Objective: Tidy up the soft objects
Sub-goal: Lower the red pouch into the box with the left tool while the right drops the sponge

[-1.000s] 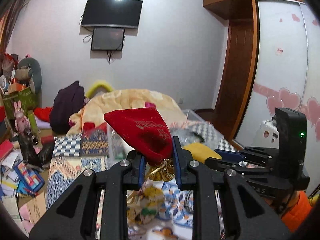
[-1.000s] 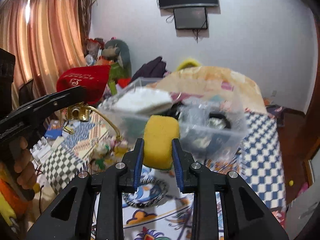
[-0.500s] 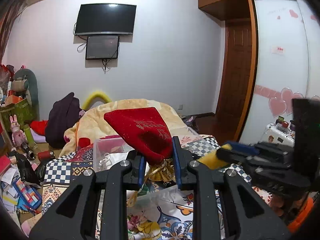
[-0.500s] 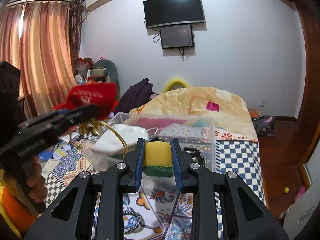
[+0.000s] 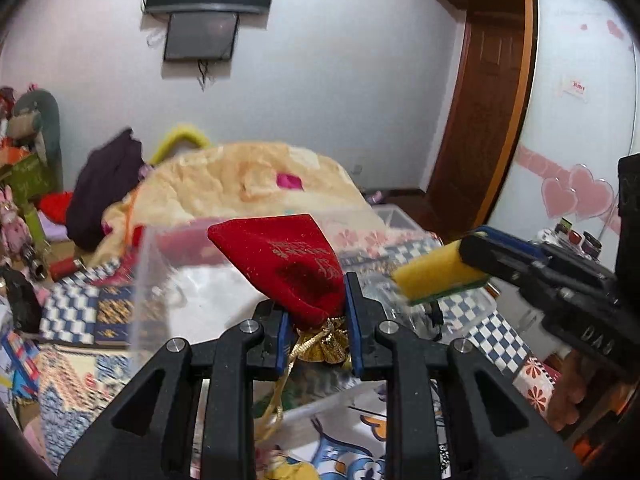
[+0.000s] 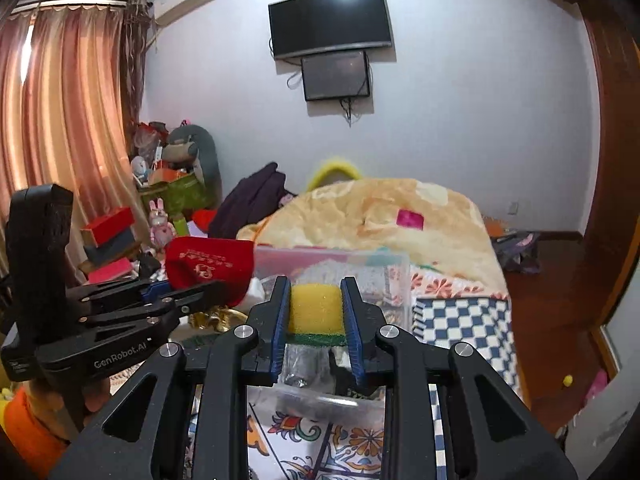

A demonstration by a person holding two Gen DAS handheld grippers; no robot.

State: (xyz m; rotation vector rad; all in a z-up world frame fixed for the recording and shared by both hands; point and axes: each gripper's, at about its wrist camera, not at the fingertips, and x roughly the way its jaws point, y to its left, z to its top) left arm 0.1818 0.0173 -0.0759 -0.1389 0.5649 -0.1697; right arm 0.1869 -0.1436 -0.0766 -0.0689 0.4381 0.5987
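Observation:
My left gripper (image 5: 316,320) is shut on a red velvet pouch (image 5: 284,264) with gold tassels, held over a clear plastic bin (image 5: 156,280). The pouch also shows in the right wrist view (image 6: 208,268), with the left gripper (image 6: 208,290) under it. My right gripper (image 6: 316,320) is shut on a yellow sponge (image 6: 316,306) with a green scrub side, held above the bin's near edge (image 6: 320,400). In the left wrist view the sponge (image 5: 436,276) and right gripper (image 5: 476,256) are at the right, beside the pouch.
The bin (image 6: 332,260) holds white cloth and other soft items on a patterned bedspread (image 6: 460,320). A peach blanket (image 6: 380,216) is heaped behind. Plush toys and boxes (image 6: 176,184) crowd the far left. A wooden door (image 5: 480,120) is at right.
Both grippers have moved forward toward the bin and closer together. The bin is now right under the pouch and sponge. Both grips are unchanged.

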